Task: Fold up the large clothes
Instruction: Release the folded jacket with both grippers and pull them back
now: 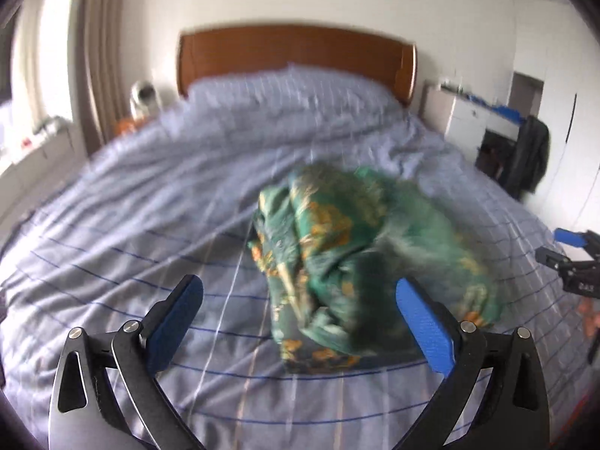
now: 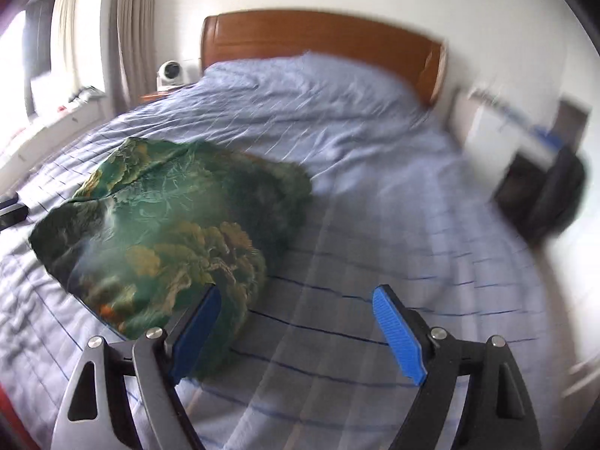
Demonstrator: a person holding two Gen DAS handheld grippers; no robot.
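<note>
A green garment with orange and cream flower print lies in a crumpled heap on the bed; both views are blurred. It also shows in the right wrist view. My left gripper is open and empty, just in front of the heap. My right gripper is open and empty, with the heap's near edge at its left finger. The right gripper also shows in the left wrist view, right of the heap.
The bed is covered by a pale blue striped duvet with a wooden headboard. A nightstand with a small white fan stands at the left. A white cabinet and dark clothing on a chair stand at the right.
</note>
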